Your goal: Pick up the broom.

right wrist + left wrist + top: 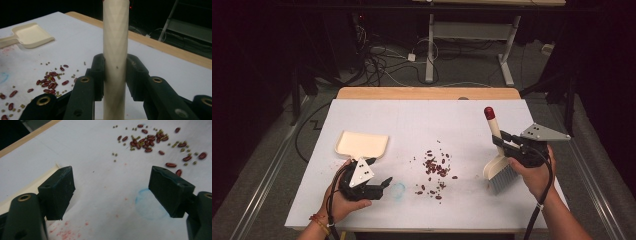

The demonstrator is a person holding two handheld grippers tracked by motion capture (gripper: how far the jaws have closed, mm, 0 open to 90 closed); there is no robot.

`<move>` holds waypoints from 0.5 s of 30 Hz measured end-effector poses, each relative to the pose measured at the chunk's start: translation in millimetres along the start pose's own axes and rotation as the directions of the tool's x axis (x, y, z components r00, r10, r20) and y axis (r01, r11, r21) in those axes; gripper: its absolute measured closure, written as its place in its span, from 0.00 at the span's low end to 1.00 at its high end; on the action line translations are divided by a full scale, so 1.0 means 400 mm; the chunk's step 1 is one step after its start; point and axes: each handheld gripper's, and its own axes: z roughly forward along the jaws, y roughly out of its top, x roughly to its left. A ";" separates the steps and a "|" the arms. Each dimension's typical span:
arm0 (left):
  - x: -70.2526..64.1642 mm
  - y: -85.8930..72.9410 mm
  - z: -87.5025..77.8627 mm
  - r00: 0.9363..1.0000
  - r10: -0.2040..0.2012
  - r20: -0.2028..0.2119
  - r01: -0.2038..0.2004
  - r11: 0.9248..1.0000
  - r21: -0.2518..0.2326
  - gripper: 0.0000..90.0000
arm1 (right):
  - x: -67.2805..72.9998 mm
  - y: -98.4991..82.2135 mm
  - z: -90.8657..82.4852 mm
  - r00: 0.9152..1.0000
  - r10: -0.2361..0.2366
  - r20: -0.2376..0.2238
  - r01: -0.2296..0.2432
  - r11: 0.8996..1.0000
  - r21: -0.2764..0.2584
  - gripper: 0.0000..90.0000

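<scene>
We see the right hand [532, 175] at the right side of the white surface [377, 210], with the wrist bent so that the right tongs [504, 141] point to the left and a little far. These tongs are clamped on the cream round handle of the small hand brush [494, 131], which has a dark red tip at the far end and grey bristles at the near end. The handle stands tilted, and the bristles are just above the surface or touching it; we cannot tell which.

The left hand [343, 200] rests near the front left edge, and the left tongs [384, 184] point to the right with the jaws wide apart and nothing between them.

The scattered dark red beans and small green grains [434, 170] lie between the two tongs, in the middle of the surface. The cream plastic dustpan [362, 144] lies flat just on the far side of the left tongs, its handle toward the left hand.
</scene>
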 end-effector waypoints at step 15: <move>-0.156 0.221 0.050 0.967 0.072 0.245 -0.045 0.992 -0.116 0.27 | 0.120 0.050 -0.019 0.998 -0.065 -0.005 0.064 0.991 -0.117 0.78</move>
